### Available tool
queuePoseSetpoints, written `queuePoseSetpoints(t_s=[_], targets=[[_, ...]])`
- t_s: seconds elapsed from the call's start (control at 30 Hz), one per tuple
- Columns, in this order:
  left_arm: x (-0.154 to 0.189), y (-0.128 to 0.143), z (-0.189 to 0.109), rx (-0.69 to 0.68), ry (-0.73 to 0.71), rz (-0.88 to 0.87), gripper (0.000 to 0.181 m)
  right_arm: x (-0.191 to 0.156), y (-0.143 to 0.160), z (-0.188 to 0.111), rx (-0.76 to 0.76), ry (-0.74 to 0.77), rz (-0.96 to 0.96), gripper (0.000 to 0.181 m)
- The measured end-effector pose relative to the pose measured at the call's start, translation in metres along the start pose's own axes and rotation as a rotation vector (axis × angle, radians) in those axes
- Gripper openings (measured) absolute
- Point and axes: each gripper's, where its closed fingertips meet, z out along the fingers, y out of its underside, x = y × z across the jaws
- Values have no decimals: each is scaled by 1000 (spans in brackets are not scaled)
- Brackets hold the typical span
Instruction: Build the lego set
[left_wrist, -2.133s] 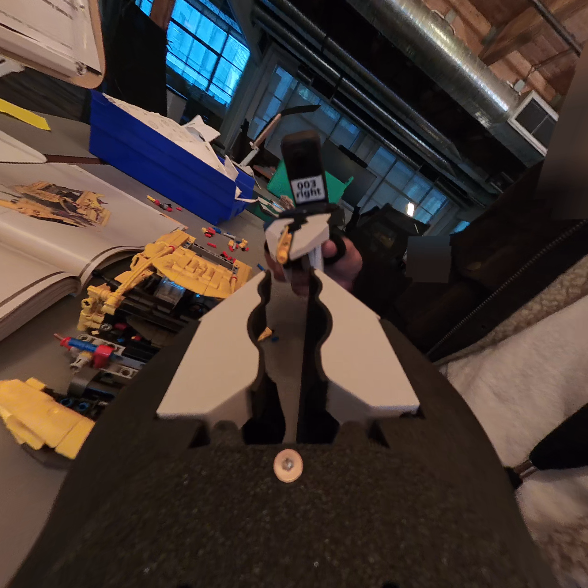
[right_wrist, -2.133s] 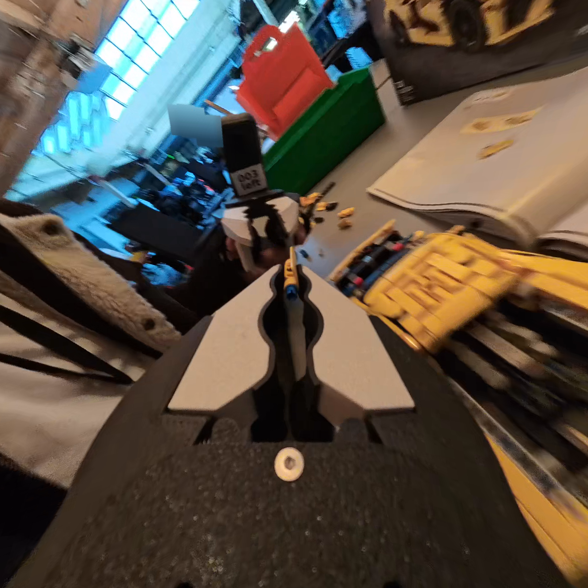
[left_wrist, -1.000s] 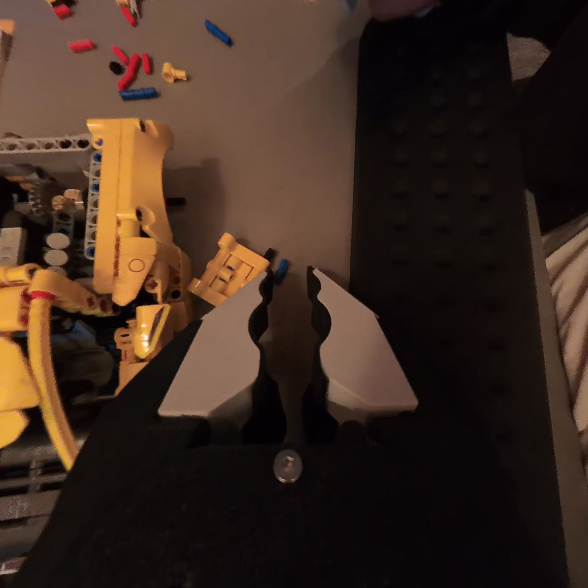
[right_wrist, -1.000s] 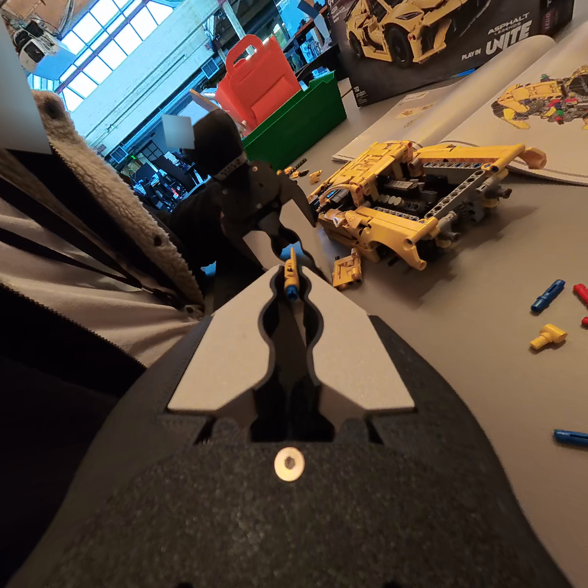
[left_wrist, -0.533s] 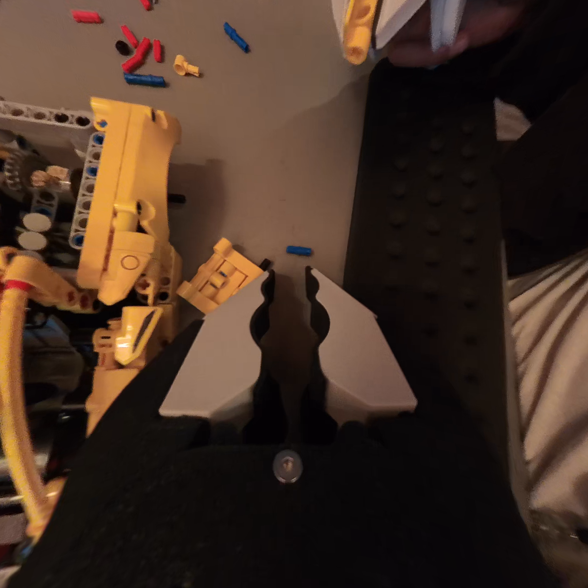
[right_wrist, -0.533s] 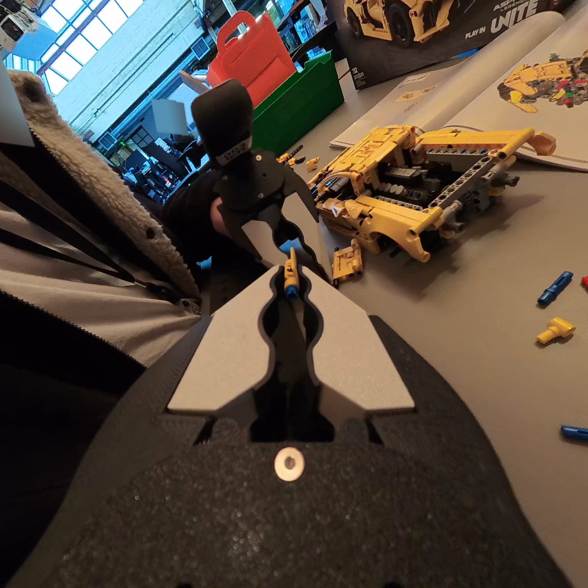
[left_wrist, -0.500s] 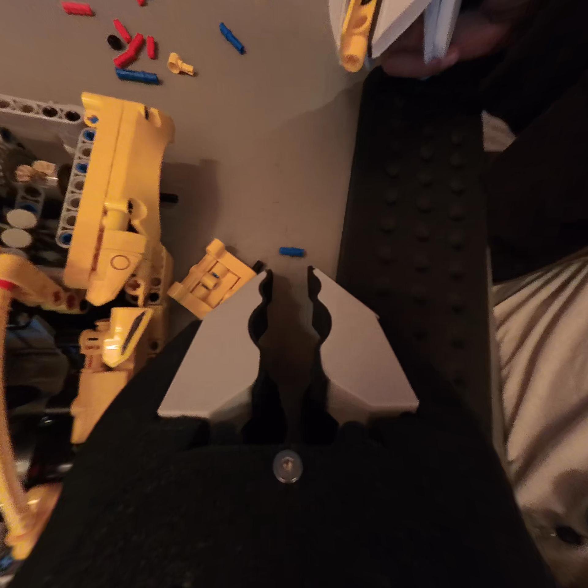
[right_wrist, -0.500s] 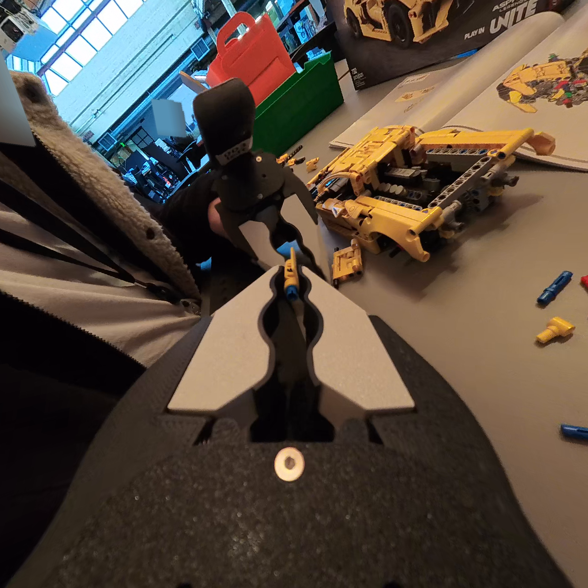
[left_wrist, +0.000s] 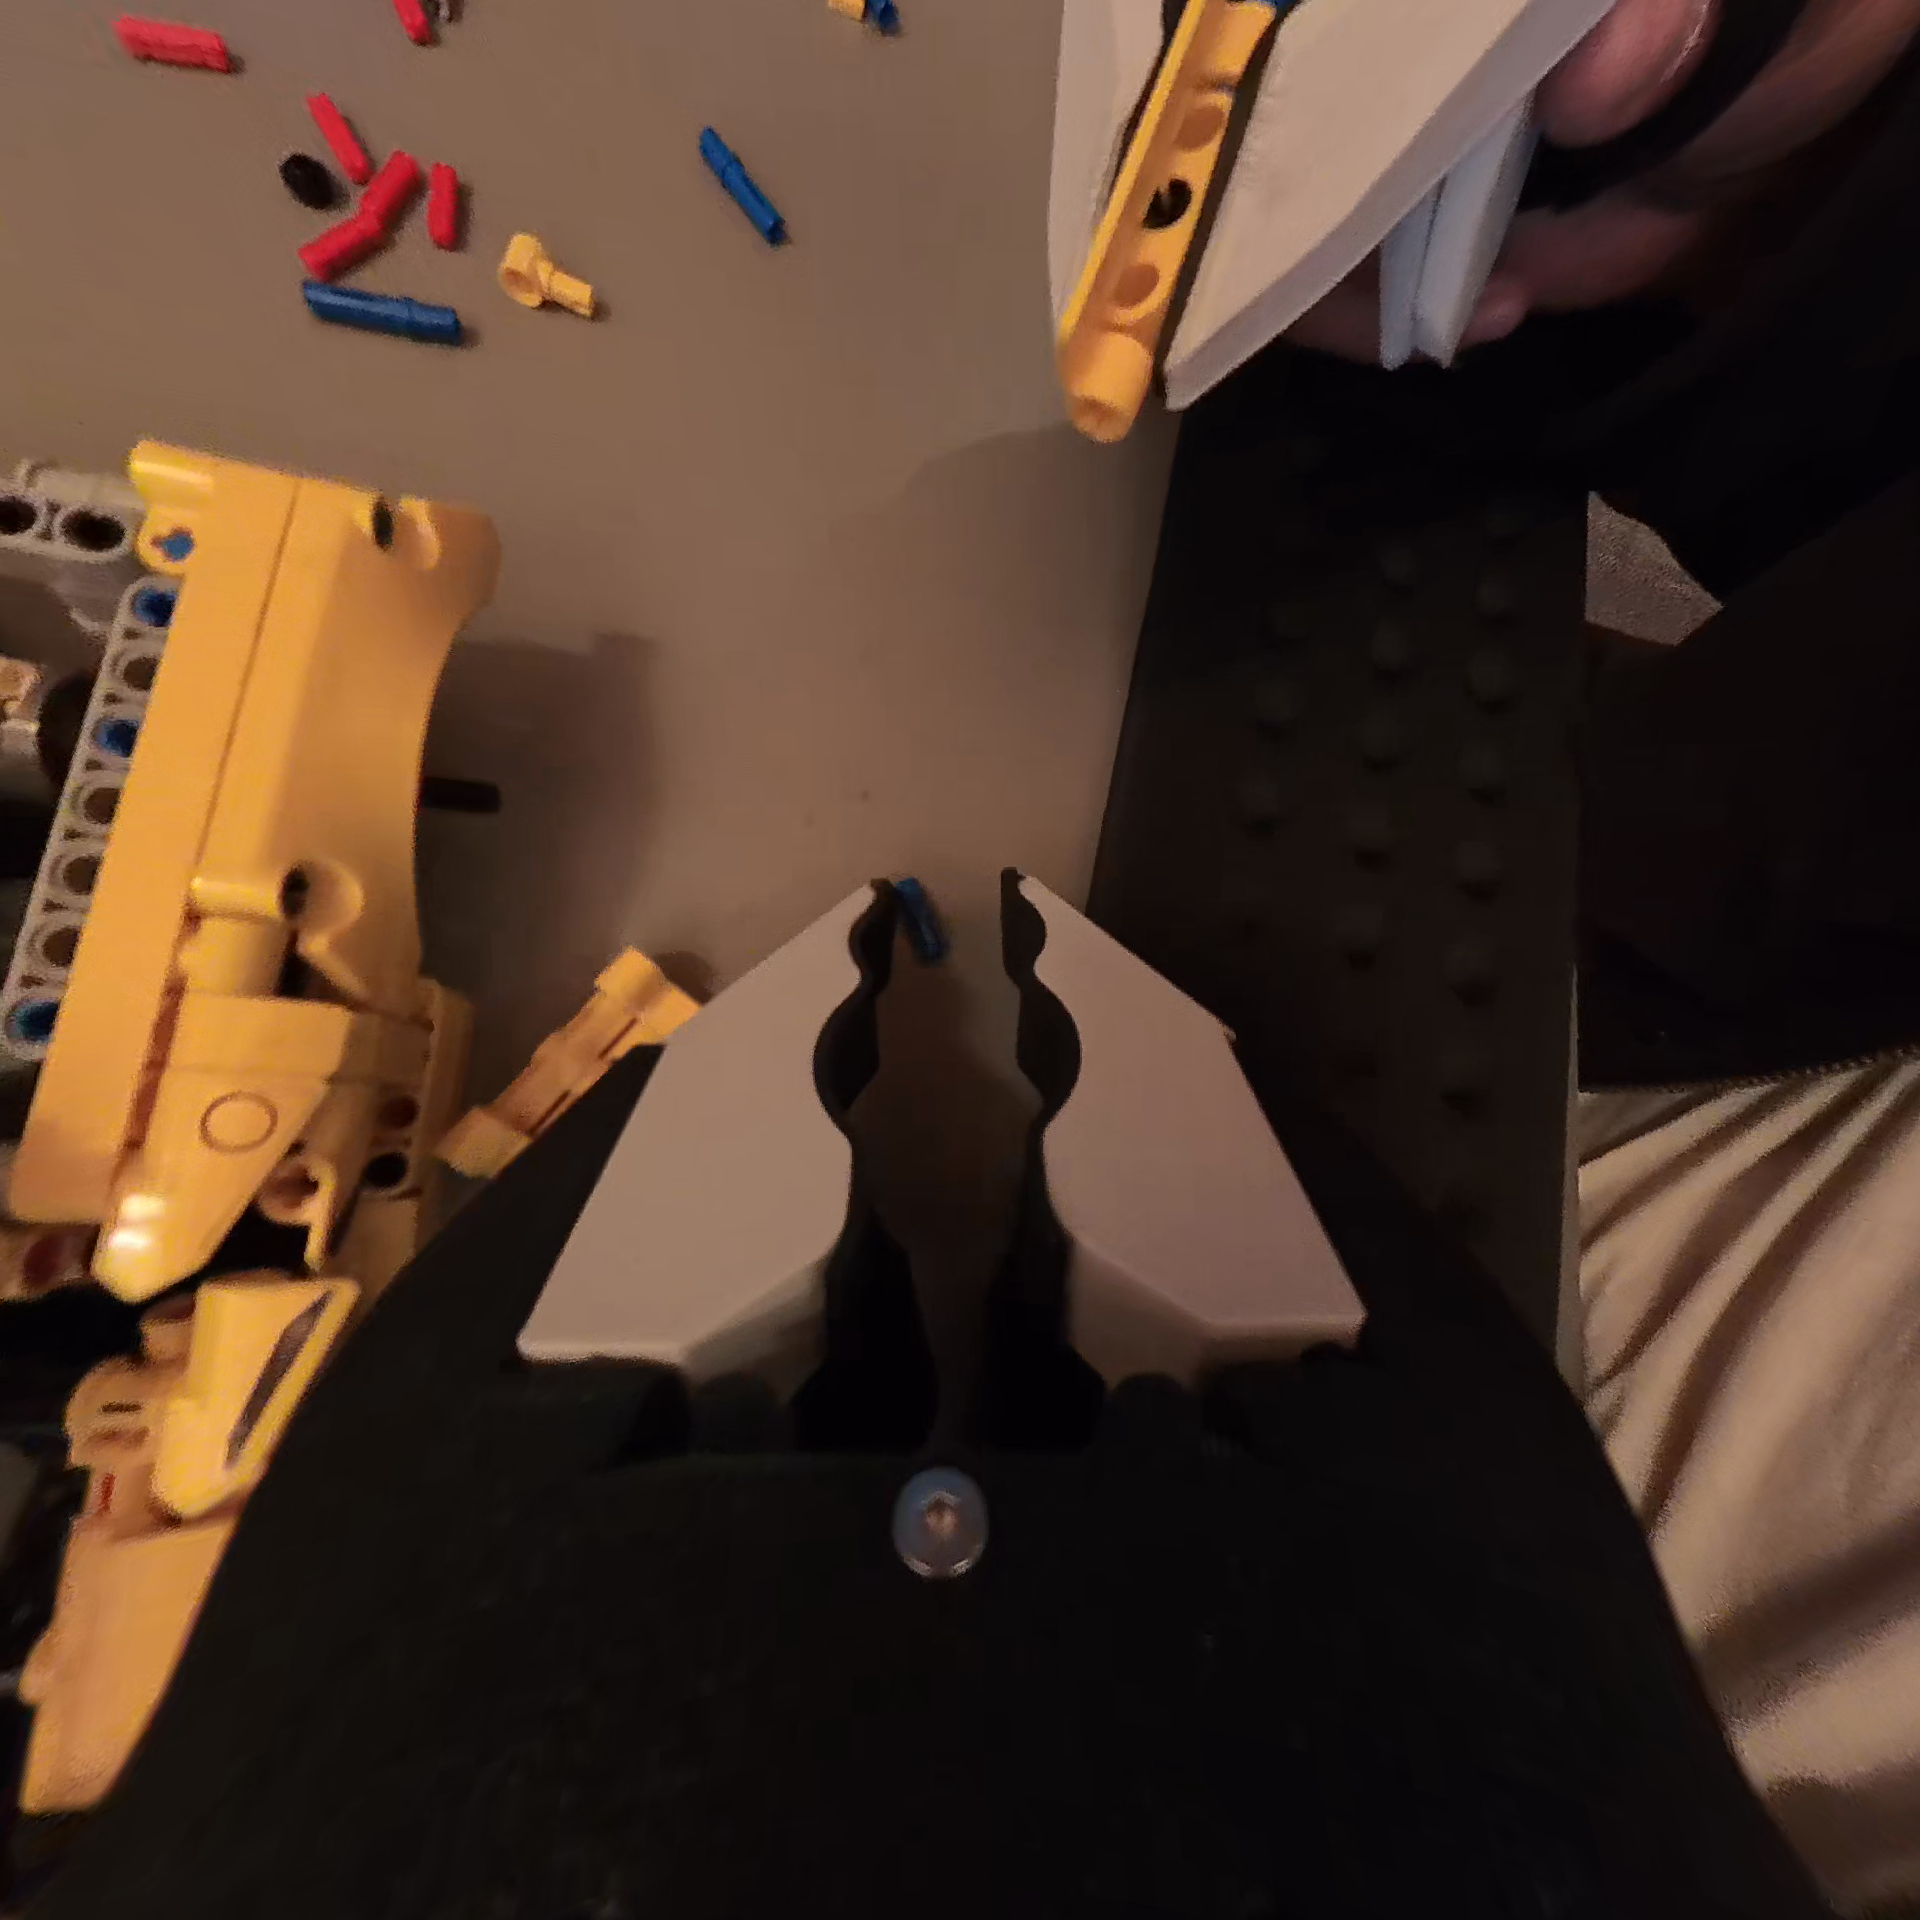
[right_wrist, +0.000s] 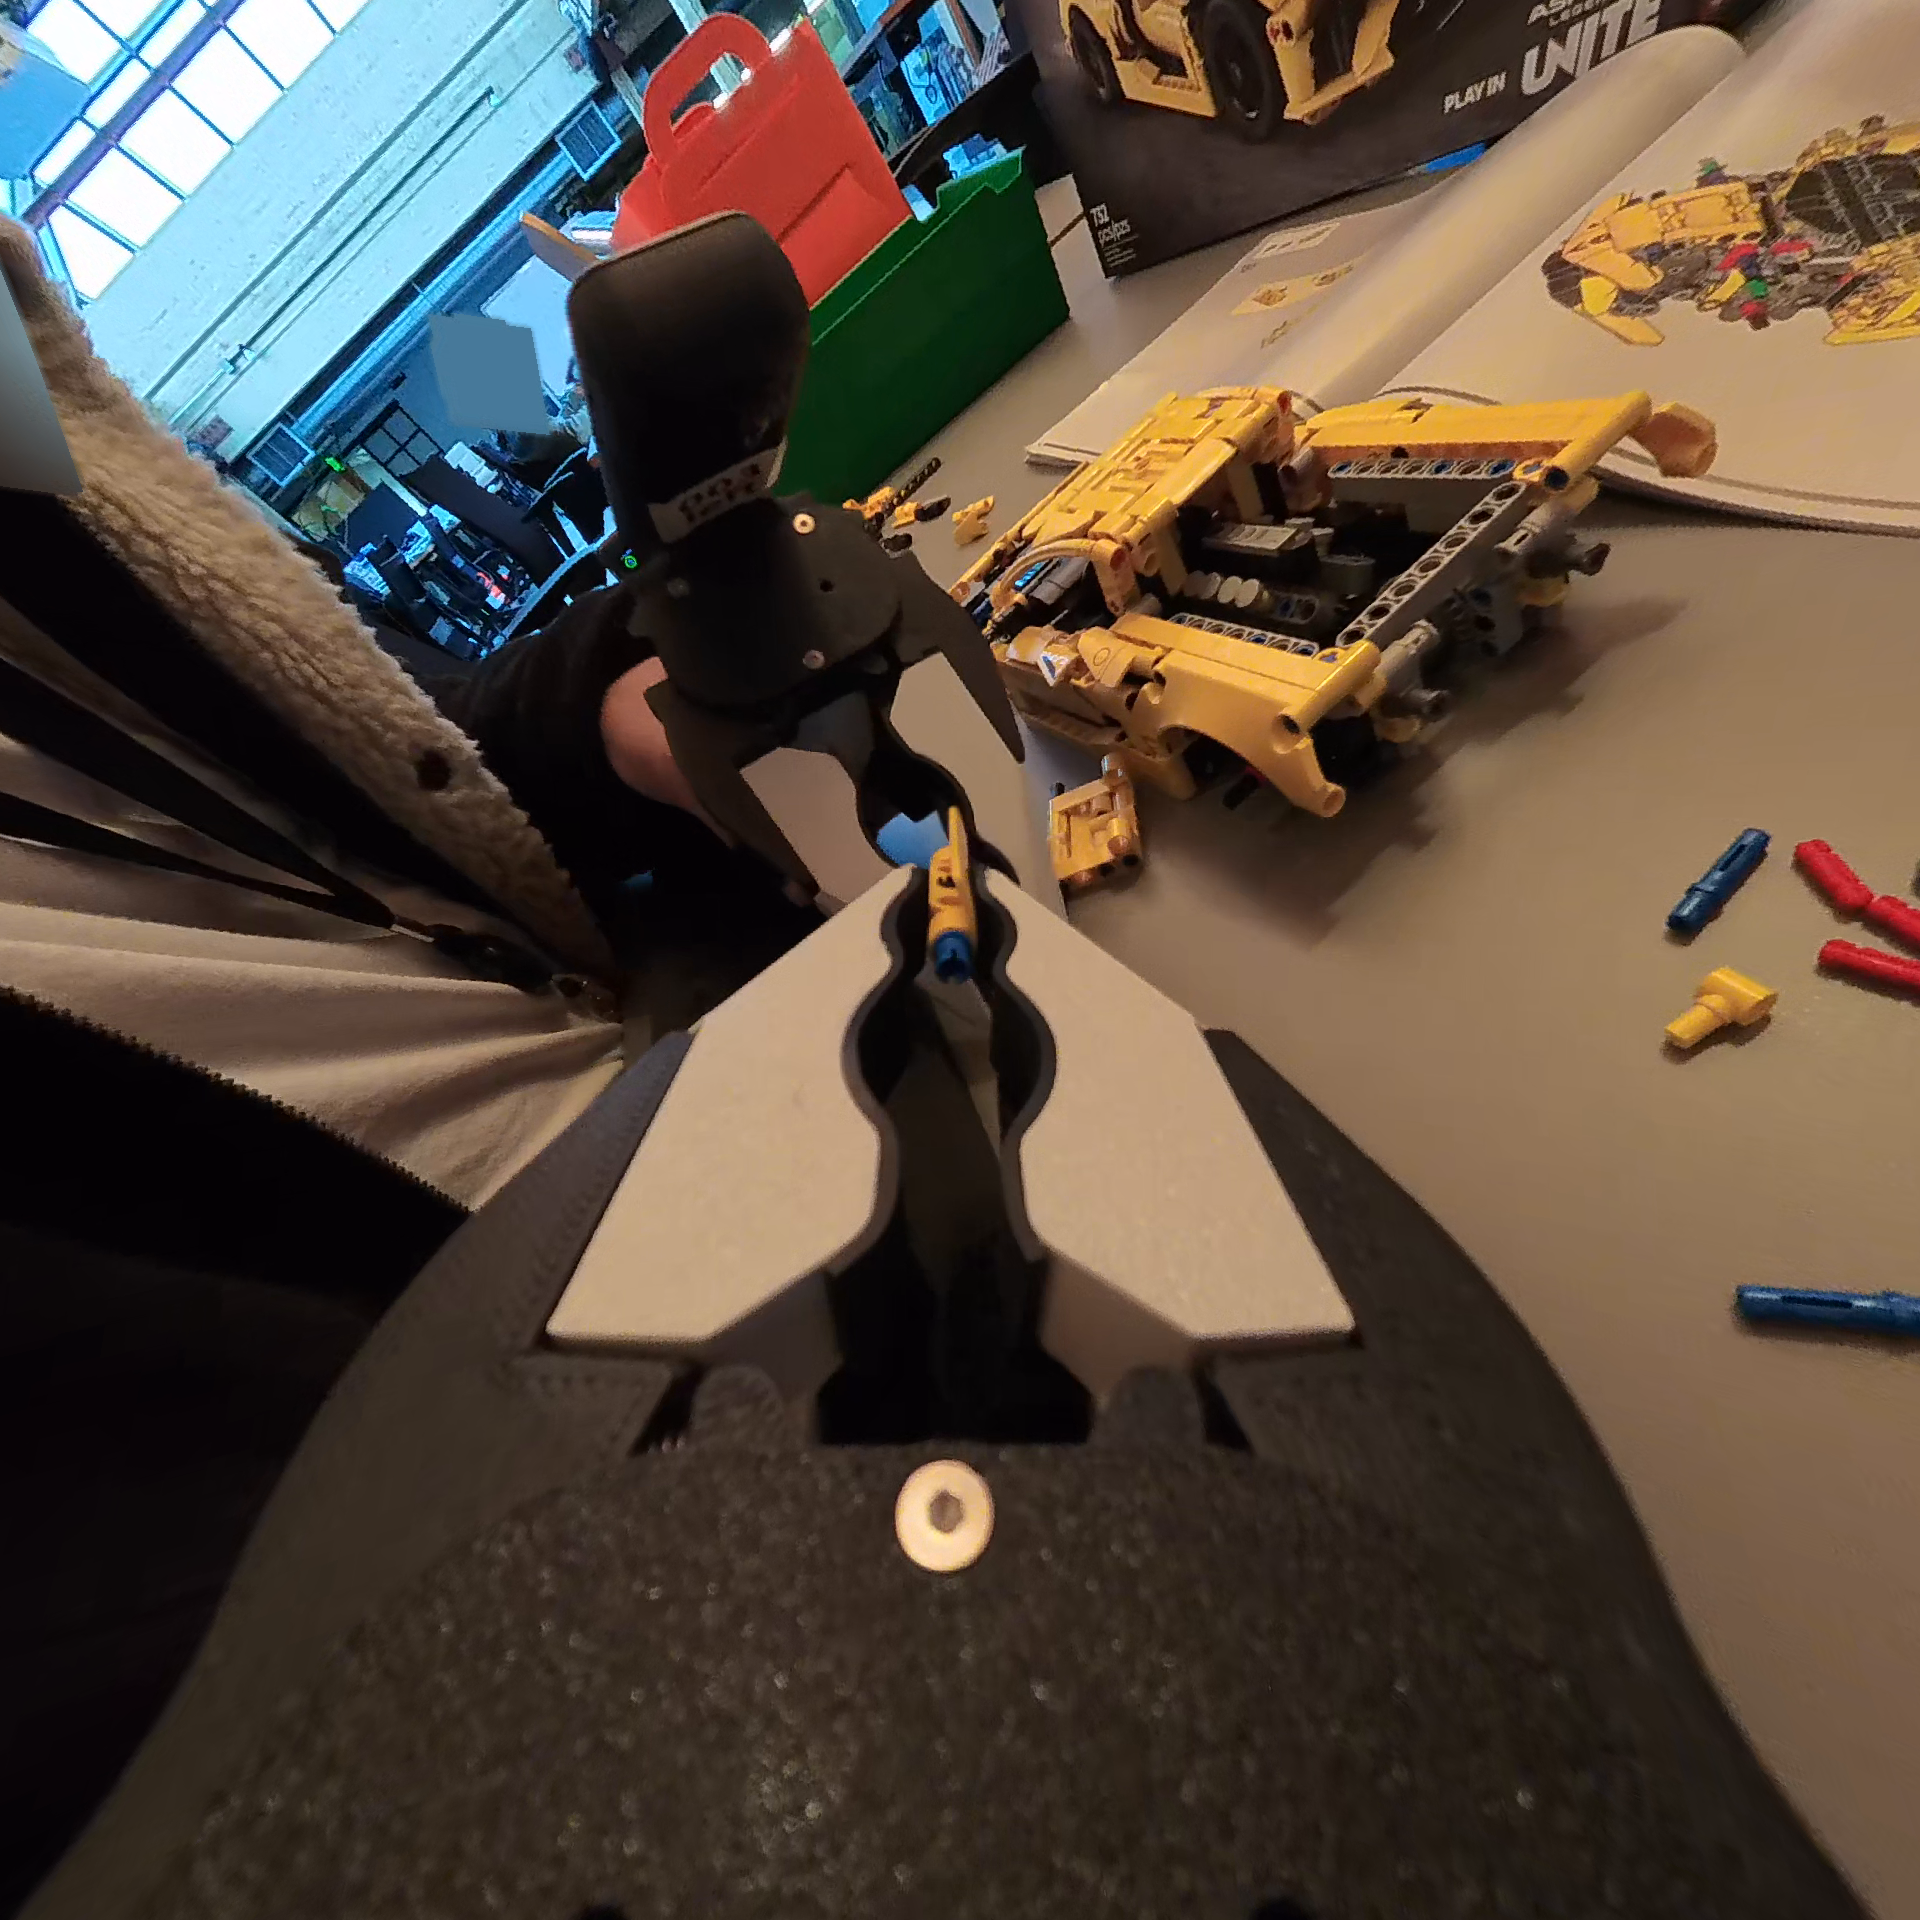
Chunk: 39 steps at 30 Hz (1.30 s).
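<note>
Down in my left wrist view, I counted one blue pin (left_wrist: 921, 918) on the table (left_wrist: 831, 582) between my left gripper (left_wrist: 940, 896) tips, which stood apart and gripped nothing; four red pins (left_wrist: 358, 223) lay farther off beside the yellow car (left_wrist: 249, 831). Over in my right wrist view, my right gripper (right_wrist: 948, 883) was pinched on one yellow beam (right_wrist: 951, 883), one small yellow assembly (right_wrist: 1093, 836) lying just beside the car.

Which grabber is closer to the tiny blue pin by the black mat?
Left. The left gripper hangs right over the blue pin, open, the pin between its fingertips. The right gripper is farther up the table, shut on a yellow beam.
</note>
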Motion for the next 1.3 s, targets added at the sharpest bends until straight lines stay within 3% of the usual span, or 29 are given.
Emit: queuePoseSetpoints(t_s=[0.23, 0.6, 0.73, 0.9, 1.07, 1.3], targets=[[0, 2, 0, -16, -36, 96, 15, 2, 2, -8, 12, 15, 8, 6], [2, 5, -1, 27, 28, 169, 5, 2, 2, -9, 14, 21, 7, 6], [22, -33, -33, 277, 81, 252, 5, 4, 2, -2, 7, 23, 71, 6], [21, -51, -66, 414, -82, 501, 4, -18, -9, 19, 50, -159, 290, 6], [23, -44, -78, 330, -106, 567, 4, -32, -14, 41, 39, -236, 339, 6], [16, -30, -86, 262, -136, 571, 5, -34, -11, 55, -40, -205, 307, 6]])
